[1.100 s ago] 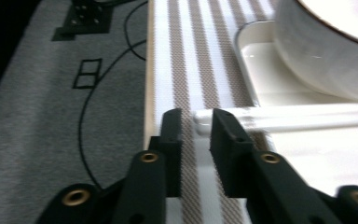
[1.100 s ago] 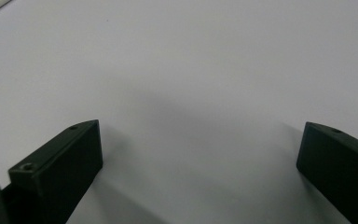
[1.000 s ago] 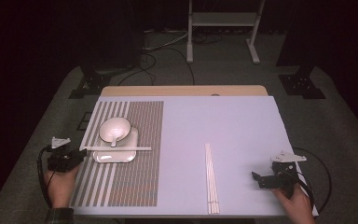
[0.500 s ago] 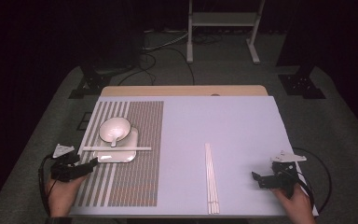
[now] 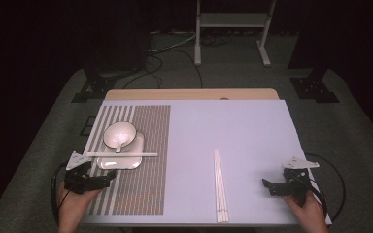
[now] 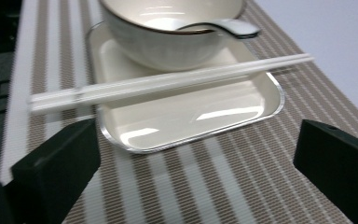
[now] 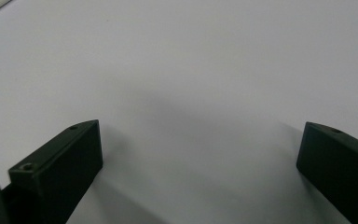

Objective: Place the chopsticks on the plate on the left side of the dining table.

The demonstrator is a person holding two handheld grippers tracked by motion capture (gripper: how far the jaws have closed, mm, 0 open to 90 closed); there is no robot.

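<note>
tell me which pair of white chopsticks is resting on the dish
The pair of white chopsticks lying crosswise over the square white dish, in front of the white bowl. The other white pair lies flat on the pale blue tablecloth, pointing front to back.

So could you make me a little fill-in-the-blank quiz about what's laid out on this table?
1. The spoon rests inside the ____.
2. The bowl stands on a white ____.
3. One pair of chopsticks lies across the tray; the other pair lies on the plain ____ cloth.
4. The left gripper has just been opening and has ____ between its jaws.

Missing words: bowl; tray; blue; nothing
</note>
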